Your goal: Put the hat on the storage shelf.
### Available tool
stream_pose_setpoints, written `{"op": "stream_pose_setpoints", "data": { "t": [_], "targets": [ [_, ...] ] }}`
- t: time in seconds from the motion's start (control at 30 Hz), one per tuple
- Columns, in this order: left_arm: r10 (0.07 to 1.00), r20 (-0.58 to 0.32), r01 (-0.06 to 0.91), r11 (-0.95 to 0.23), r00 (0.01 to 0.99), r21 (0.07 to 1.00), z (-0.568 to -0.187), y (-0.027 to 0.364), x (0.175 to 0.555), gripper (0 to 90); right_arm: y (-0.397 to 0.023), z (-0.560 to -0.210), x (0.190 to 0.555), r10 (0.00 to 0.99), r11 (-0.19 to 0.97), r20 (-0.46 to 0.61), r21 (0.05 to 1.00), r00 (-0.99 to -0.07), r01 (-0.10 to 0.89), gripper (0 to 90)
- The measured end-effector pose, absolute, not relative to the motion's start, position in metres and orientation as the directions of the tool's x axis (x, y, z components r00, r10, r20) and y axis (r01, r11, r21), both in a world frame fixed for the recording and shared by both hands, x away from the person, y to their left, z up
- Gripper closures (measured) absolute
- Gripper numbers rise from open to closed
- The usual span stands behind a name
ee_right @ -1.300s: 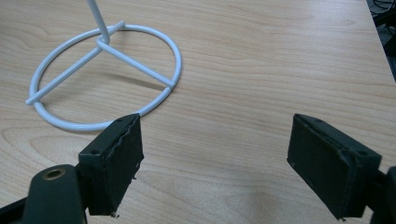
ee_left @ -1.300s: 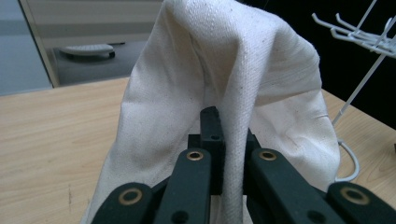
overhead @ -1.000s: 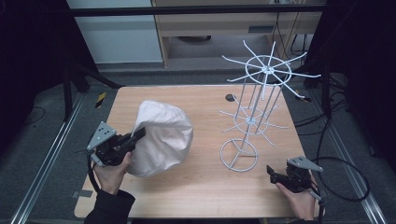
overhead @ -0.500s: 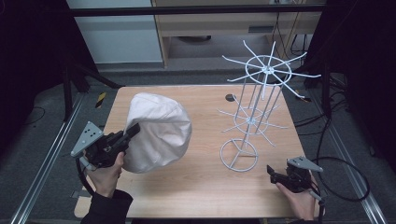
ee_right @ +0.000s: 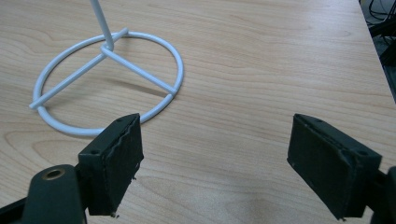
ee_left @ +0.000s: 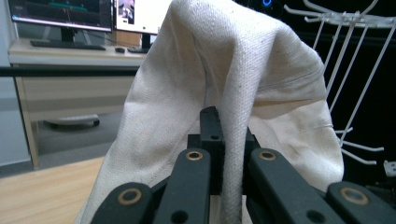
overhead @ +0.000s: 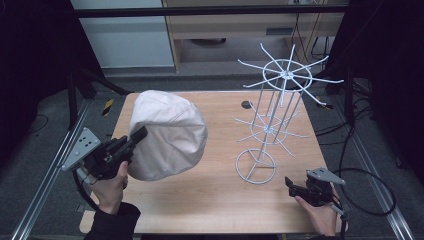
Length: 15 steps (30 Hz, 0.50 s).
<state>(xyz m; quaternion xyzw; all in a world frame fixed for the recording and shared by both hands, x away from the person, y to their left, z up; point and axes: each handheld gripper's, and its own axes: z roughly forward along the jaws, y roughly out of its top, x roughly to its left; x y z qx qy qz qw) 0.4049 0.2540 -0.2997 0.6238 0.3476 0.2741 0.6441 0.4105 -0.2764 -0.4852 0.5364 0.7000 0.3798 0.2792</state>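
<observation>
Here, cloth hat [ee_left: 243, 93] pinched between left gripper [ee_left: 223, 140] jaws

cream cloth hat [overhead: 170, 135], white wire rack [overhead: 272, 120], light wood-grain table [overhead: 220, 195]

Coarse-woven cream cloth hat [overhead: 167, 135], white-coated wire rack [overhead: 272, 120], matt wood-grain table [overhead: 220, 200].

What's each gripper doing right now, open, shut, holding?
Left gripper: shut on the white fabric hat, lifted off the table.
Right gripper: open, empty, near the wire rack base.
</observation>
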Motion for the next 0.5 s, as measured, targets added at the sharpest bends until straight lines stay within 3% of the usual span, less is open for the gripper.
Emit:
{"op": "stream_pose_setpoints", "data": {
  "t": [0.5],
  "targets": [
    [0.772,-0.129,-0.008,0.170,0.623,0.985,-0.271,0.259,0.403,88.5,-0.276,-0.486,0.410,0.962,0.132,0.023,0.830,-0.271,0.541,18.0]
  ]
}}
